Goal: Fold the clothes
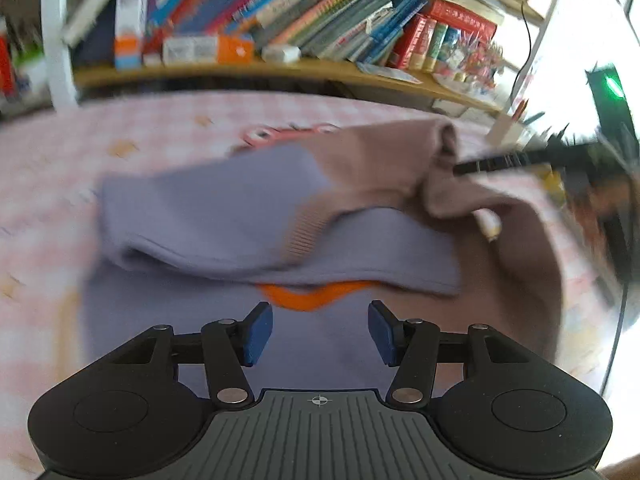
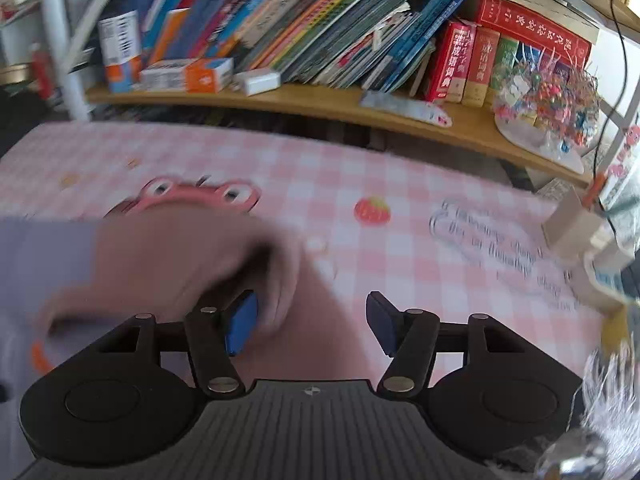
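A lilac and mauve-brown sweater (image 1: 248, 216) lies partly folded on the pink checked tablecloth (image 1: 60, 168), with an orange patch (image 1: 312, 298) showing under its folded edge. My left gripper (image 1: 320, 334) is open and empty just above the lilac cloth. The right gripper's black finger (image 1: 516, 158) reaches in from the right against a raised brown fold (image 1: 436, 160). In the right wrist view the right gripper (image 2: 310, 322) is open, its left blue pad (image 2: 242, 324) against a bunched brown fold (image 2: 192, 264); the sweater is blurred there.
A wooden shelf (image 2: 320, 104) full of books runs along the back of the table. A white post (image 1: 56, 32) stands at the back left. Small boxes (image 2: 580, 232) and a cable sit at the right edge. Printed cartoons mark the tablecloth (image 2: 372, 210).
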A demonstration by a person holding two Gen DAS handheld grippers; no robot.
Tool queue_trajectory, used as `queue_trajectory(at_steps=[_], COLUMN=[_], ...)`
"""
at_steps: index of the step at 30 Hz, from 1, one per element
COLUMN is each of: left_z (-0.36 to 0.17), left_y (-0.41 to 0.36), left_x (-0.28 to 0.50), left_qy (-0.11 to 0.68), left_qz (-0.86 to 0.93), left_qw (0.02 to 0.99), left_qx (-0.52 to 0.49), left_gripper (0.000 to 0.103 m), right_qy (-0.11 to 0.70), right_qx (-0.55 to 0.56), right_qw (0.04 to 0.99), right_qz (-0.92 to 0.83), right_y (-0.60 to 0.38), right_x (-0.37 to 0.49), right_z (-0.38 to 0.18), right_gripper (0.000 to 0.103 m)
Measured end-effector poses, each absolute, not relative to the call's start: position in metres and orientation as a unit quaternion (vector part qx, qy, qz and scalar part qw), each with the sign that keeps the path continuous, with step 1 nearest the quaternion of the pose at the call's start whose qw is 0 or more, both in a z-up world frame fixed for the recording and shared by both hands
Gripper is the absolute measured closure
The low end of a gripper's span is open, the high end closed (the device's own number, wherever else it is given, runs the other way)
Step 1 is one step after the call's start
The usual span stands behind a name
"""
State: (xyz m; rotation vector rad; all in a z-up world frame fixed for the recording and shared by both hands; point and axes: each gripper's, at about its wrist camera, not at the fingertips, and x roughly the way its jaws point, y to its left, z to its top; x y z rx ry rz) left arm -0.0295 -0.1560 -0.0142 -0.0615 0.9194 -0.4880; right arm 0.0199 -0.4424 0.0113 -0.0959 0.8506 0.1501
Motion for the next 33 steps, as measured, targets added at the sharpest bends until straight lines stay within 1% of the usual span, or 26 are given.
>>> queue_trajectory(at_steps=[4, 6, 8, 10, 13, 15, 17, 18, 20, 22, 23, 24, 26, 27, 28, 30, 33], left_z=[-0.029, -0.030, -0.030, -0.032, -0.031, -0.030, -0.031, -0.032, -0.034, -0.036, -0.038, -0.039, -0.041, -0.042, -0.044, -0.043, -0.022], left_y=[-0.158, -0.152, -0.148, -0.145, -0.145, -0.147, -0.154, -0.159, -0.168, -0.174, -0.178, -0.181, -0.185, -0.185, -0.181, -0.170, -0.150], left_x=[-0.012, -0.004, -0.001, 0.000, 0.003, 0.005, 0.006, 0.008, 0.012, 0.019, 0.022, 0.023, 0.024, 0.024, 0.023, 0.019, 0.011], left_qy=[0.474, 0.476, 0.474, 0.476, 0.487, 0.496, 0.500, 0.501, 0.502, 0.507, 0.507, 0.506, 0.502, 0.501, 0.499, 0.490, 0.451], left_qz=[-0.183, -0.153, -0.134, -0.126, -0.124, -0.135, -0.149, -0.149, -0.147, -0.146, -0.145, -0.142, -0.126, -0.119, -0.118, -0.117, -0.127], left_qw=[0.857, 0.859, 0.863, 0.863, 0.852, 0.839, 0.830, 0.829, 0.828, 0.822, 0.823, 0.825, 0.832, 0.833, 0.832, 0.830, 0.849], left_qx=[-0.089, -0.111, -0.111, -0.114, -0.145, -0.177, -0.196, -0.198, -0.203, -0.215, -0.212, -0.207, -0.201, -0.201, -0.211, -0.239, -0.246], left_gripper=[0.050, 0.050, 0.050, 0.050, 0.050, 0.050, 0.050, 0.050, 0.054, 0.055, 0.057, 0.063, 0.078, 0.089, 0.094, 0.098, 0.099], right_qy=[0.411, 0.408, 0.409, 0.422, 0.446, 0.451, 0.452, 0.449, 0.443, 0.441, 0.440, 0.440, 0.440, 0.440, 0.438, 0.430, 0.412], right_qx=[-0.021, 0.000, 0.014, 0.013, -0.031, -0.047, -0.052, -0.047, -0.038, -0.031, -0.029, -0.028, -0.027, -0.027, -0.026, -0.024, -0.024], right_qw=[0.908, 0.910, 0.909, 0.902, 0.889, 0.887, 0.887, 0.889, 0.893, 0.895, 0.895, 0.895, 0.895, 0.895, 0.896, 0.901, 0.911], right_qz=[0.079, 0.081, 0.083, 0.092, 0.098, 0.090, 0.079, 0.075, 0.070, 0.067, 0.067, 0.066, 0.067, 0.068, 0.067, 0.060, 0.031], right_y=[-0.440, -0.436, -0.431, -0.424, -0.412, -0.412, -0.415, -0.419, -0.425, -0.431, -0.433, -0.434, -0.434, -0.435, -0.437, -0.443, -0.460], right_x=[-0.029, -0.049, -0.063, -0.073, -0.082, -0.081, -0.080, -0.079, -0.077, -0.077, -0.077, -0.077, -0.077, -0.077, -0.076, -0.072, -0.059], right_z=[0.013, 0.016, 0.018, 0.016, 0.002, -0.002, -0.004, -0.003, 0.000, 0.001, 0.001, 0.001, 0.001, 0.002, 0.003, 0.008, 0.021], right_gripper=[0.045, 0.045, 0.045, 0.045, 0.044, 0.051, 0.073, 0.078, 0.091, 0.094, 0.096, 0.096, 0.097, 0.098, 0.098, 0.099, 0.099])
